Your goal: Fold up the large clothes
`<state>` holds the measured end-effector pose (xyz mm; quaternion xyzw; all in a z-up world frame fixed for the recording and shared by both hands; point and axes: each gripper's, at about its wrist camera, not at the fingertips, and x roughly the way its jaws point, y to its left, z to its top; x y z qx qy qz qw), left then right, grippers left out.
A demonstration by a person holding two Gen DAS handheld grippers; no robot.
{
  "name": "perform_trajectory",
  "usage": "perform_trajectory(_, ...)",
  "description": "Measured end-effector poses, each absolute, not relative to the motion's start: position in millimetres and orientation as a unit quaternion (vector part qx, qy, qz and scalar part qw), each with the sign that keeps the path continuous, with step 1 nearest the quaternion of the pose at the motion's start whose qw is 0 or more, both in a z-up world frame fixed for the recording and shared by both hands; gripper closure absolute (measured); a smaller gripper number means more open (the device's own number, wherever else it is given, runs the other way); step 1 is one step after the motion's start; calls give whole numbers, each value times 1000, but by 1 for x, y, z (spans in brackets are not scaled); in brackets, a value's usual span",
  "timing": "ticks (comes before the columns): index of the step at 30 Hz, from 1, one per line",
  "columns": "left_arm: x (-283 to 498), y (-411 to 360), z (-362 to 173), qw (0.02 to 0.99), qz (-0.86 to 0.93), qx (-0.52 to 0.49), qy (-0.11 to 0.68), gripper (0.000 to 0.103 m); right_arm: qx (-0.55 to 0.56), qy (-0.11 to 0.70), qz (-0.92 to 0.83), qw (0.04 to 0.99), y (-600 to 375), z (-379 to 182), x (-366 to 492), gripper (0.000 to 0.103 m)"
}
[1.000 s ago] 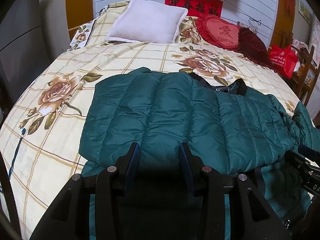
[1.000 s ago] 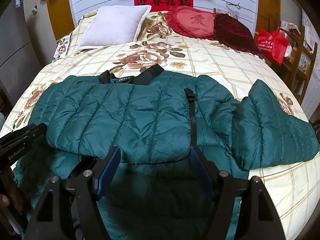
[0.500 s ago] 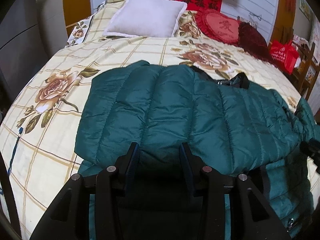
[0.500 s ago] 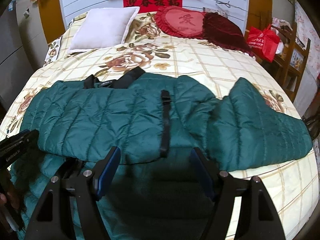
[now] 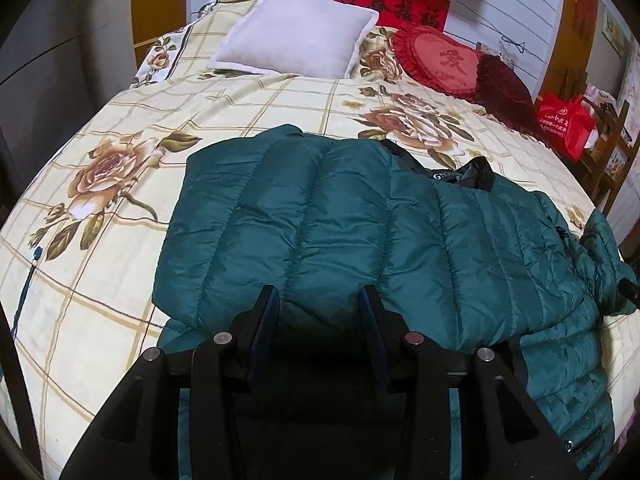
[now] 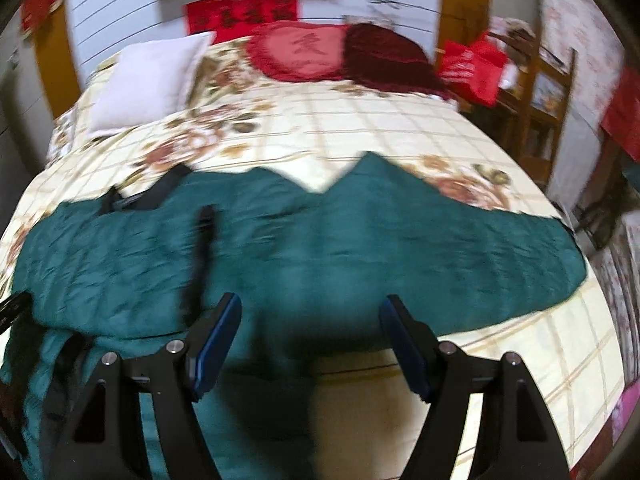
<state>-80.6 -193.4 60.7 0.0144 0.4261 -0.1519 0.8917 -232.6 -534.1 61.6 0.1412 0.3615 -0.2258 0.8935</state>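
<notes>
The left gripper point(image 5: 320, 304) is being held w/ fingers spread apart, nothing pinched between them; its tips are sitting right at the near folded edge of the teal down jacket point(image 5: 360, 240), though whether they're touching the fabric can't be told. The right gripper point(image 6: 310, 320) is likewise being held wide open, nothing clamped, tips hanging over the jacket's near edge point(image 6: 320, 248); the right wrist view is being smeared by motion blur, so fine detail is lost. The jacket is being seen laid across the lower part of the bed, one quilted layer folded over another, black collar point(image 5: 472, 174) w/ a label facing the pillows, a black zipper strip point(image 6: 202, 244) running down the front in the right view. One sleeve point(image 6: 460, 240) is being shown stretched out flat to the right side, reaching nr the bed's edge. Under it all, a cream floral bedspread point(image 5: 120, 160) w/ a grid pattern is being used as the work surface. Further back, a white pillow point(image 5: 296, 36) is lying at the head, beside a red heart-shaped cushion point(image 5: 444, 60) and a dark red cushion point(image 5: 504, 88). A red bag point(image 5: 564, 124) is being seen on wooden furniture off to the right, and a red banner point(image 5: 392, 4) is hanging on the wall behind.
</notes>
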Motion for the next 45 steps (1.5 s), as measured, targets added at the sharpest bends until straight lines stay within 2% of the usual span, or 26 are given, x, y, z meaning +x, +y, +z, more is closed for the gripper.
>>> perform_trajectory(11,-82,-190,69,897,-152,9,416,80,229,358,-416,804,-719,27,-297,27)
perform_trajectory(14,-83,-187,73,901,-148,8,408,80,290,350,-454,767,-765,6,-322,27)
perform_trajectory(19,-76,-182,69,900,-137,2,414,80,376,313,-455,744,-800,-19,-338,27)
perform_trajectory(23,-72,-180,64,900,-126,8,418,80,376,293,-458,750,-813,-22,-330,27)
perform_trajectory(24,-71,-179,63,900,-125,7,418,80,371,291,-458,754,-816,-22,-329,30)
perform_trajectory(26,-70,-178,62,900,-121,7,419,80,363,288,-442,768,-815,-21,-326,52)
perform_trajectory(28,-69,-178,62,900,-116,11,419,80,354,283,-437,777,-813,-14,-327,81)
perform_trajectory(29,-68,-177,62,900,-114,12,419,80,350,275,-431,785,-811,-9,-328,85)
perform_trajectory(37,-71,-172,66,901,-110,14,420,80,272,203,-332,880,-739,90,-324,89)
perform_trajectory(45,-74,-162,72,905,-104,8,413,80,172,222,-165,945,-606,157,-262,90)
